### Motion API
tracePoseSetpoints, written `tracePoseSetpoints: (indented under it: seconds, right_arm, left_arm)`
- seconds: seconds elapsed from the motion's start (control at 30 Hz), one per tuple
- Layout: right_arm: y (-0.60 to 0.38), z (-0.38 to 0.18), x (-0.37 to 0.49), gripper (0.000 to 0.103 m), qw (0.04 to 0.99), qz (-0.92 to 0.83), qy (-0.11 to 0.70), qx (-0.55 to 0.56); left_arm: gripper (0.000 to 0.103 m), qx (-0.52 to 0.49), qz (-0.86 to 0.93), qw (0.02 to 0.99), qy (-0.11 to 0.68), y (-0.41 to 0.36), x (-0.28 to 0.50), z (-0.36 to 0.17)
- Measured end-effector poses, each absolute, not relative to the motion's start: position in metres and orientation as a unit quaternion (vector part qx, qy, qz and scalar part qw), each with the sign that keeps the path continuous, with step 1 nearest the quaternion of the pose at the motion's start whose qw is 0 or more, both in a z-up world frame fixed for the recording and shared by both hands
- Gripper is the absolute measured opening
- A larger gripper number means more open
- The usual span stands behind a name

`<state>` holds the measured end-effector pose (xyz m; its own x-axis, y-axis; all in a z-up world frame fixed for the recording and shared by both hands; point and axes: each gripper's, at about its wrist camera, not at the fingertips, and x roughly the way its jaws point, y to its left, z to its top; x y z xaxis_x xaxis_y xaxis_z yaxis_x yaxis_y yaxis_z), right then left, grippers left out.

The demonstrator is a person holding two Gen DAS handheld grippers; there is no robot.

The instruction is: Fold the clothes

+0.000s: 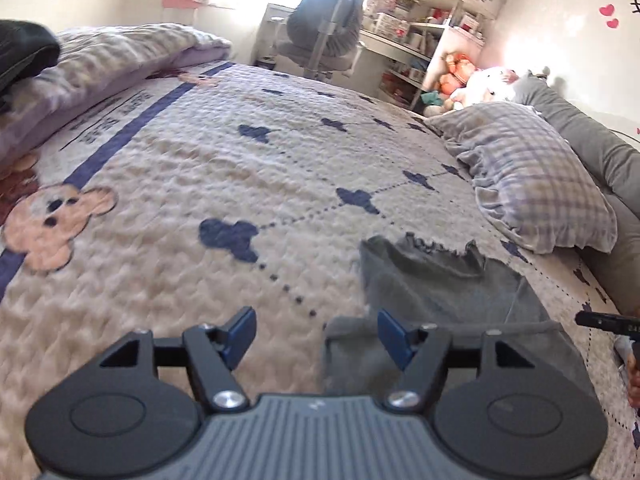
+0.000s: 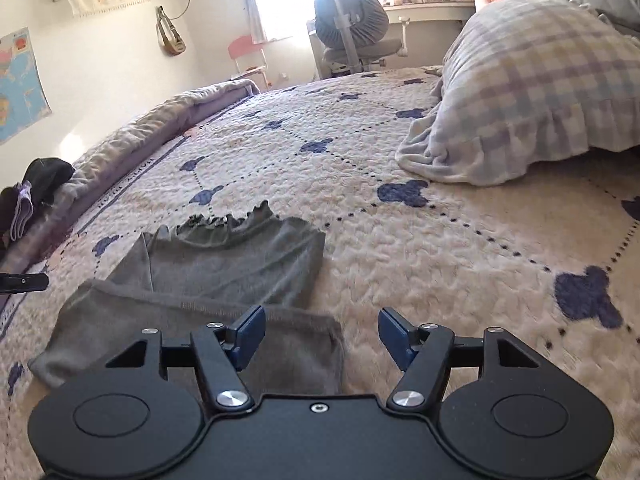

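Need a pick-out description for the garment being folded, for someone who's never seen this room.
Start at the cream quilted bedspread with navy bear shapes. The folded grey-green knit top lies flat on it, short of the lilac plaid ruffled pillow. Its frilly edge sets it apart from the dark clothes piled at the bed's edge.

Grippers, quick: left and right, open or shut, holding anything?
Left gripper: open, holding nothing; the grey garment lies under its right finger.
Right gripper: open, holding nothing; the garment's folded edge lies beneath it.
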<state>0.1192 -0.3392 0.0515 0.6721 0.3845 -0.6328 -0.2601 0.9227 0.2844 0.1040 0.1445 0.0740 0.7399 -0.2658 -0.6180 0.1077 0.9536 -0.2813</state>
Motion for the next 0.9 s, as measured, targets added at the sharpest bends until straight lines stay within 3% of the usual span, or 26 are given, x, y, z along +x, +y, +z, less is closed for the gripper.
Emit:
tracePoseSetpoints:
  seconds: [0.13,0.47,0.5,0.53,0.57,0.6,0.9]
  right_arm:
    - [-0.336,0.042,0.173,0.047,0.898,0.186,0.385,0.104]
    - [-0.314,0.02,0.24,0.047,0.88,0.218,0.415,0.078]
    - [-0.31,0.019,0.244,0.046,0.879,0.221,0.417,0.072]
    - [-0.307,0.019,0.246,0.037,0.878,0.227,0.417,0.07]
    - [-0.303,0.02,0.249,0.017,0.876,0.231,0.418,0.065]
    - [-0.298,0.02,0.25,0.008,0.875,0.232,0.421,0.055]
    - [-0.29,0.056,0.213,0.006,0.909,0.252,0.333,-0.016]
  left_arm:
    - [0.068,-0.108,-0.143,0.912,0.369,0.124,0.166,0.073]
    - [0.068,-0.145,-0.184,0.873,0.428,0.094,0.247,0.028]
    - [0.061,-0.144,-0.186,0.872,0.429,0.092,0.25,0.028]
    - [0.05,-0.145,-0.19,0.87,0.432,0.089,0.253,0.027]
    - [0.017,-0.145,-0.193,0.867,0.436,0.087,0.256,0.026]
    - [0.007,-0.141,-0.194,0.866,0.438,0.084,0.257,0.027]
    - [0.006,-0.111,-0.227,0.9,0.356,0.088,0.226,0.067]
